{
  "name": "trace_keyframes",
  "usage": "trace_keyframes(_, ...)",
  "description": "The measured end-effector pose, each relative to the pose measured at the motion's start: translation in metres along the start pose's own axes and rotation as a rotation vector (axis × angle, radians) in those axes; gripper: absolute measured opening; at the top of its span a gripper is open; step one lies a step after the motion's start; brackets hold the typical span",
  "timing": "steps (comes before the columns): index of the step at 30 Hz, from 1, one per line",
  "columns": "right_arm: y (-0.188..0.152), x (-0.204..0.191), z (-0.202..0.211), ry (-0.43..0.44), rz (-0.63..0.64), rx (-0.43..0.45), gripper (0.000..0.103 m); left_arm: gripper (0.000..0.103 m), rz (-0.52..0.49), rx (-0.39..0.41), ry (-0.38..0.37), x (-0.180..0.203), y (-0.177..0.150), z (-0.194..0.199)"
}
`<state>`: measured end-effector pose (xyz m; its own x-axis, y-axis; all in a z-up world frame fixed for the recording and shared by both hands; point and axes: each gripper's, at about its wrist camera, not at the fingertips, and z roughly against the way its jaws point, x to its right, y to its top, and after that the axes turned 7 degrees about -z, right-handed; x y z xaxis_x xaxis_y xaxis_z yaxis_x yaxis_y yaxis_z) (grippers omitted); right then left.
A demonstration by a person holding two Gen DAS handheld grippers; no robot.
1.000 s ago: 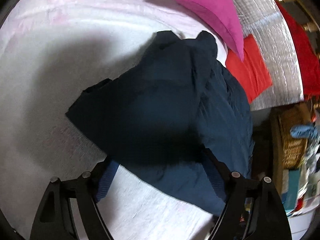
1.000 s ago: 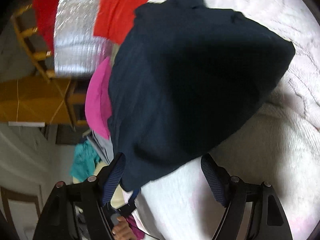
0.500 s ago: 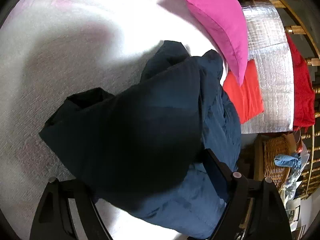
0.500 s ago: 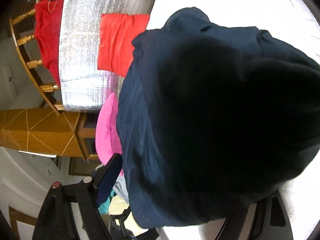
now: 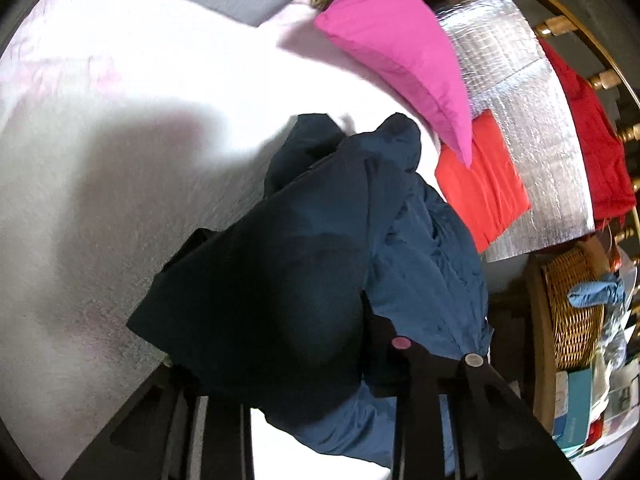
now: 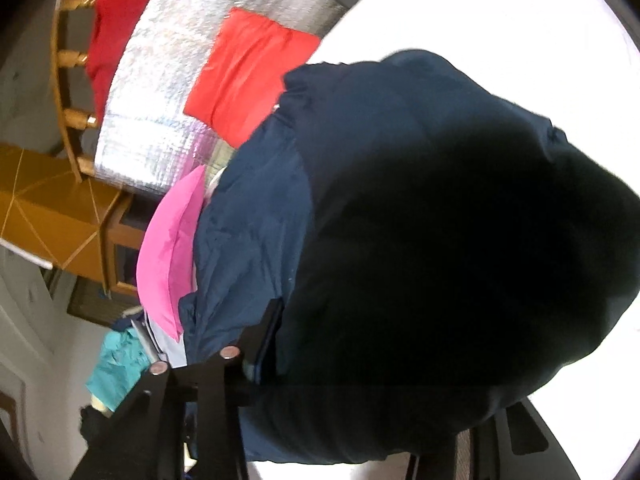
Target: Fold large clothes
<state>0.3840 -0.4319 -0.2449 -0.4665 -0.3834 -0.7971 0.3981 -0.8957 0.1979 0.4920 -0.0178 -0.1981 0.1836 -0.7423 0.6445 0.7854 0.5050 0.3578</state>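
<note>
A large dark navy jacket (image 5: pixel 320 264) lies bunched on a white bed cover (image 5: pixel 120 200). In the left wrist view its near edge drapes over my left gripper (image 5: pixel 288 376), whose fingers have closed in on the cloth. In the right wrist view the jacket (image 6: pixel 400 240) fills most of the frame and hangs over my right gripper (image 6: pixel 360 380), which is shut on its near edge. The fingertips of both grippers are hidden by the fabric.
A pink pillow (image 5: pixel 400 48), a red cushion (image 5: pixel 480 192) and a silver quilted mat (image 5: pixel 532 128) lie at the bed's far side. A wicker basket (image 5: pixel 572 312) stands beside the bed. A wooden chair (image 6: pixel 68 92) stands behind the mat.
Both grippers have gone from open around the jacket's near edge to closed on it. The jacket now bunches up closer to both cameras.
</note>
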Motion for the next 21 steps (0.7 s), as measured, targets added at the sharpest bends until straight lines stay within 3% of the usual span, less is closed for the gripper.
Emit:
trace_keyframes(9,-0.003,-0.002,0.020,0.007,0.039,-0.012,0.041,0.027,-0.056,0.029,0.024,-0.004,-0.010,0.033)
trace_keyframes(16,-0.034,0.002,0.038,0.029,0.078,-0.089,0.041,0.027,-0.050,0.045,0.048,-0.026,-0.017,0.058)
trace_keyframes(21,-0.050,0.010,0.050,0.021,0.113,-0.108,0.041,0.029,-0.079,0.012,0.097,-0.033,-0.026,0.061)
